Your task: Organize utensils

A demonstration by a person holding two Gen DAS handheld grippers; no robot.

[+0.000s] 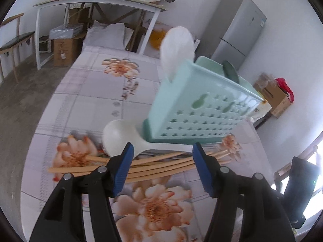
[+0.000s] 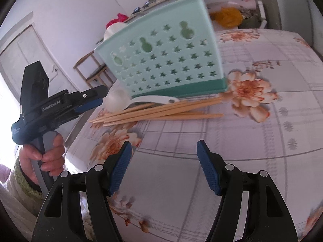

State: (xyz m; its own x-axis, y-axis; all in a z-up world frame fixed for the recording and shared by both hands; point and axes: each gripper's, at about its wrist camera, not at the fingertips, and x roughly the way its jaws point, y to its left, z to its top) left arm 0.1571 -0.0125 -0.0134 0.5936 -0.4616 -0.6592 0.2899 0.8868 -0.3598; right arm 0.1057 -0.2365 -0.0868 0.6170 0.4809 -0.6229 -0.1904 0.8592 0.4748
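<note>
- The left tongs (image 1: 162, 151) are seen spread wide with nothing between the blue pads (image 1: 123, 166), hovering just over the bundle of chopsticks (image 1: 161, 166).
- The right tongs (image 2: 164, 151) are likewise held wide apart and empty, low over the floral bedsheet (image 2: 252, 141), a little short of the chopsticks.
- A mint-green utensil holder (image 1: 193, 109) with star-shaped cut-outs is seen upright on the bed, its darker green base touching the sheet.
- A white rice paddle (image 1: 177, 48) is seen standing up out of the holder's top; a dark green utensil (image 1: 230, 70) pokes out beside it.
- A white spoon (image 1: 119, 135) is found lying flat on the sheet, its handle running along the foot of the holder, just behind the chopsticks.
- The chopsticks are fanned loosely in front of the holder, tips splayed, lying against the spoon.
- From the right wrist view, the left device is seen gripped by a hand (image 2: 46, 153), aimed toward the spoon's bowl.
- A fridge (image 1: 236, 32) is noted well behind the bed.
</note>
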